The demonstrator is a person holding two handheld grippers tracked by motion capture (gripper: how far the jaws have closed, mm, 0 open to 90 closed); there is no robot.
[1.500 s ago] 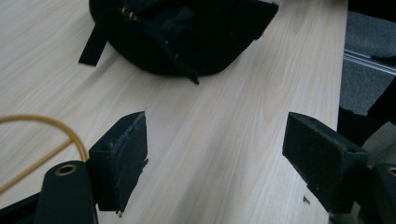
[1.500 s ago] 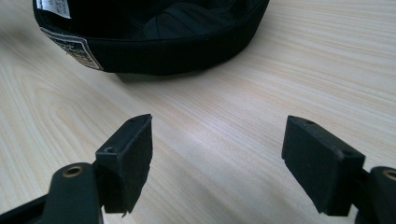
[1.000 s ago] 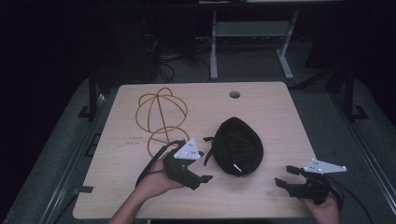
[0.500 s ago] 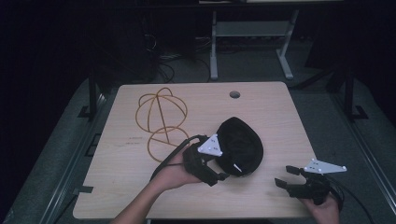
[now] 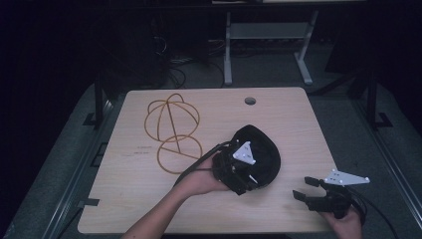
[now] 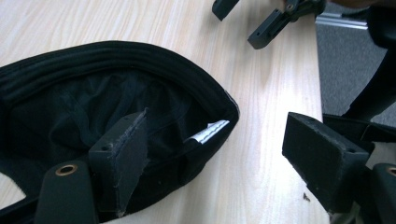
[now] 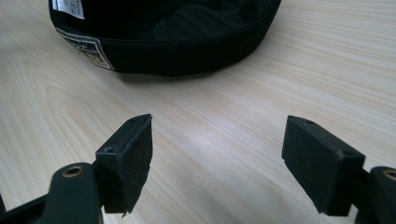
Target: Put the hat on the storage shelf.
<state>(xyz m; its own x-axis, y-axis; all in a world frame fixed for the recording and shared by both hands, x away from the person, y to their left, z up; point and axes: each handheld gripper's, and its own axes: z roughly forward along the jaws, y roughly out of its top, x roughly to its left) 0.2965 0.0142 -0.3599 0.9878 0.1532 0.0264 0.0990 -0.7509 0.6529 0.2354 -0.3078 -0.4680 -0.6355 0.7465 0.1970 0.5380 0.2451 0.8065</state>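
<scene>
Orange wire frame (image 5: pixel 171 129) beside black cap (image 5: pixel 261 149)

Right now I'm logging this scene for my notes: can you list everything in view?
Cap: one, black, opening upward, right of table centre.
Cable: one, orange, looped, left of the cap.
Table: one, light wood, with a round hole near the far edge.
Frame: one, pale metal, on the floor beyond the table.
Left hand-held gripper: one, black, open, one jaw inside the cap.
Right hand-held gripper: one, black, open, near the table's right front corner.
</scene>
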